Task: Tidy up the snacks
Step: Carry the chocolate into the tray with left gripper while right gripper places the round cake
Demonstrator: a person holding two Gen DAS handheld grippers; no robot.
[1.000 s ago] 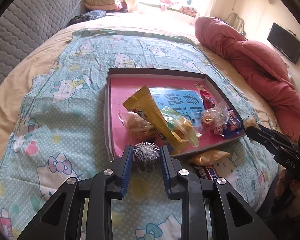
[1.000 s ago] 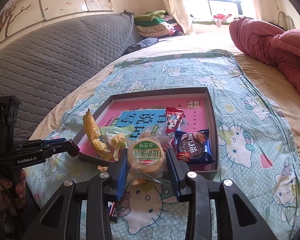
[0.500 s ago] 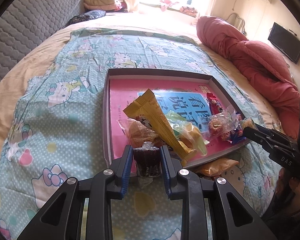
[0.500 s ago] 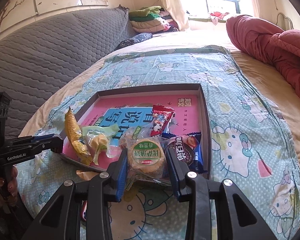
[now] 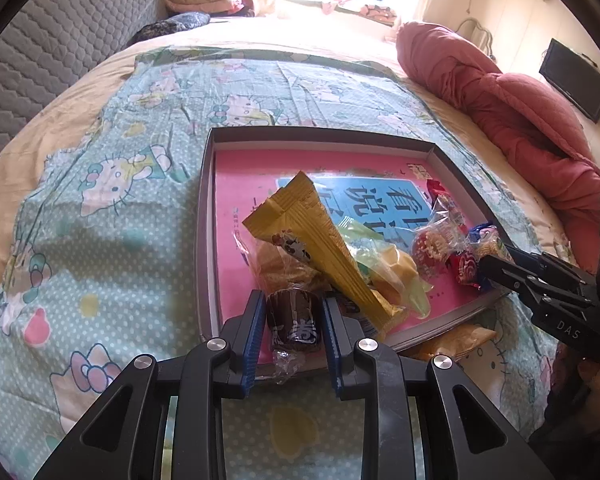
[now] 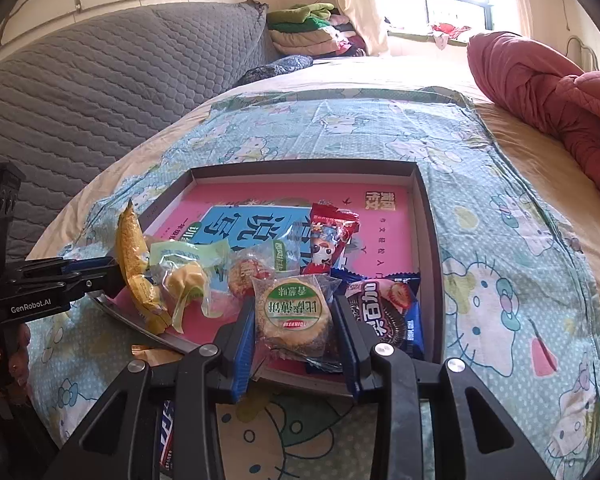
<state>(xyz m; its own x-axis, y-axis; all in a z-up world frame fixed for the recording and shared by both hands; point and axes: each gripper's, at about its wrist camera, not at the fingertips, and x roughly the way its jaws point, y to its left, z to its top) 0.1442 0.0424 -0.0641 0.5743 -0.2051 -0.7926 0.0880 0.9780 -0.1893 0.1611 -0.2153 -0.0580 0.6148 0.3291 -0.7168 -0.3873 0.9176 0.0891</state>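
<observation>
Left gripper clamped on dark wrapped chocolate cake, over near edge of box tray. Right gripper clamped on round biscuit pack, over near-right corner beside cookie pack. Advice: lower past rim onto bare pink floor, release clear of yellow bar.

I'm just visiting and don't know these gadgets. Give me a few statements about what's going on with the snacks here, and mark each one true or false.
1. The left gripper holds a dark brown wrapped snack. True.
2. The right gripper is empty. False: its fingers clamp a round cookie with a green label.
3. The tray lies on a cartoon-cat bedsheet. True.
4. The long yellow packet lies outside the tray. False: it rests inside, on other snacks.
5. A blue chocolate cookie pack sits in the tray beside the round cookie. True.
</observation>
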